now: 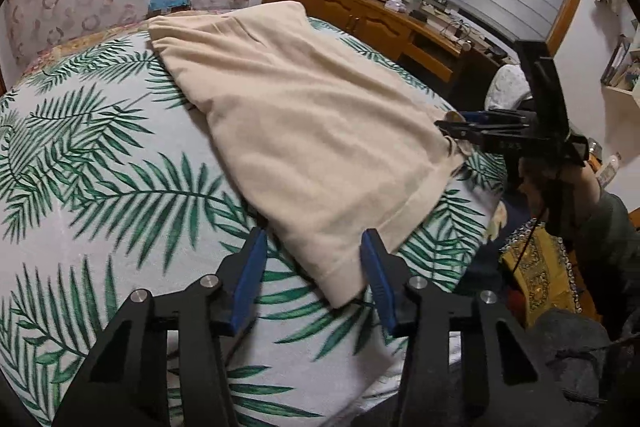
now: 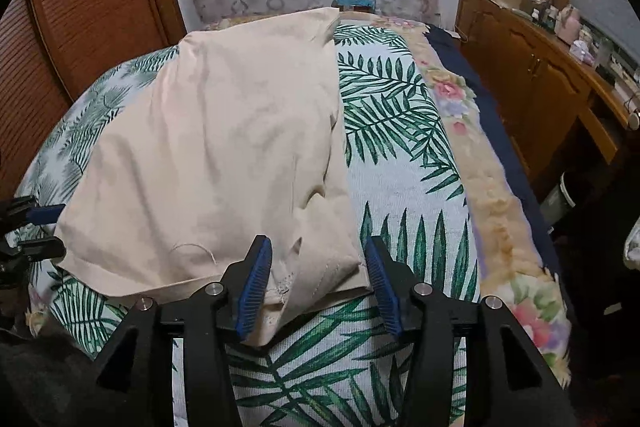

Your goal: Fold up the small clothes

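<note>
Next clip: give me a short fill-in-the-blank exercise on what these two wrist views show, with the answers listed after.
1. The beige garment lies on a cover printed with green ____.
2. The pads on the left claw are coloured ____.
3. In the right wrist view, the near corner of the garment sits ____ the open fingers of the right claw.
4. The cabinet along the wall is made of ____.

Missing words: leaves; blue; between; wood
</note>
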The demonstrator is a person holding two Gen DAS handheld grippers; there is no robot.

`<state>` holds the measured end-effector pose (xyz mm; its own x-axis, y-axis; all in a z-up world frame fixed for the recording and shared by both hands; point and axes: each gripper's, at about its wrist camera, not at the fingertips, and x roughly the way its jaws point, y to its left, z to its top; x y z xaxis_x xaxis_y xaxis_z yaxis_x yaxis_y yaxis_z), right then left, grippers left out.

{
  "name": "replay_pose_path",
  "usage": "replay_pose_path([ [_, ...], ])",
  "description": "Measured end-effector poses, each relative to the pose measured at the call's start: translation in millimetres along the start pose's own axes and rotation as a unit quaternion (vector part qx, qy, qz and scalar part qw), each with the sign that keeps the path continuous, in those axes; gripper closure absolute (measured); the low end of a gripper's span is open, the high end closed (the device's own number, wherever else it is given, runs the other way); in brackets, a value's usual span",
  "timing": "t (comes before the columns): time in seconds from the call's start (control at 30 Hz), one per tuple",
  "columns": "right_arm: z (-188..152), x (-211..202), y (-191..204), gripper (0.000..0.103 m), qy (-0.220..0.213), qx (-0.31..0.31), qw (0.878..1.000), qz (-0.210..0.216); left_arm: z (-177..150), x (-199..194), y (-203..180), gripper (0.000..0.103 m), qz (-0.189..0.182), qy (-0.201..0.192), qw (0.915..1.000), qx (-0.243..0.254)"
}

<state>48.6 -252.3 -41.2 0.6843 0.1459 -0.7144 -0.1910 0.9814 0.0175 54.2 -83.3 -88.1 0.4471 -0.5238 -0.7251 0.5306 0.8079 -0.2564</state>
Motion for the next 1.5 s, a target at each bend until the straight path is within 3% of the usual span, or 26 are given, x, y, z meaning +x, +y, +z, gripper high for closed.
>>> replay_pose_path([
  [0.1,0.1,-1.1,1.4,0.052,0.005,-0.007,1.000,0.015,-0.1,1.4,-5.9,0.053,0.002,0.000,0.9999,0.010],
  [0.13,-0.3,-1.3,2.9,0.052,0.005,-0.012,1.000,0.017,0.0,2.3,-7.2,0.066,0.002,0.000,0.9999,0.013],
  [0.3,-1.1,-3.5,8.1,0.088,0.008,-0.019,0.999,0.047,3.3,4.1,-7.6,0.089,-0.006,0.000,0.9998,0.017],
  [0.4,-1.8,-3.5,10.2,0.091,0.004,-0.020,0.998,0.053,6.9,-2.0,-9.7,0.095,-0.012,-0.013,0.9996,0.022],
  [0.53,-0.2,-15.3,5.5,0.092,-0.027,-0.006,0.997,0.075,16.7,-19.1,-10.1,0.096,-0.022,-0.045,0.9986,0.019],
  [0.7,18.0,-36.9,-4.0,0.093,-0.081,0.008,0.992,0.098,51.5,-42.5,-3.6,0.096,-0.044,-0.091,0.9949,0.007],
  [0.97,107.4,-42.8,-19.7,0.093,-0.159,-0.010,0.982,0.102,137.3,-35.9,39.5,0.097,0.002,-0.127,0.9918,0.013],
  [1.17,180.8,9.9,-33.4,0.093,-0.154,-0.017,0.983,0.095,190.3,-3.4,99.9,0.096,0.046,-0.122,0.9912,-0.023],
  [1.33,216.2,64.2,-33.8,0.093,-0.134,-0.018,0.986,0.093,209.0,26.5,136.1,0.096,0.060,-0.107,0.9915,-0.042],
  [1.5,243.1,93.4,-28.2,0.093,-0.119,-0.021,0.989,0.088,215.0,41.3,152.7,0.096,0.079,-0.103,0.9902,-0.051],
])
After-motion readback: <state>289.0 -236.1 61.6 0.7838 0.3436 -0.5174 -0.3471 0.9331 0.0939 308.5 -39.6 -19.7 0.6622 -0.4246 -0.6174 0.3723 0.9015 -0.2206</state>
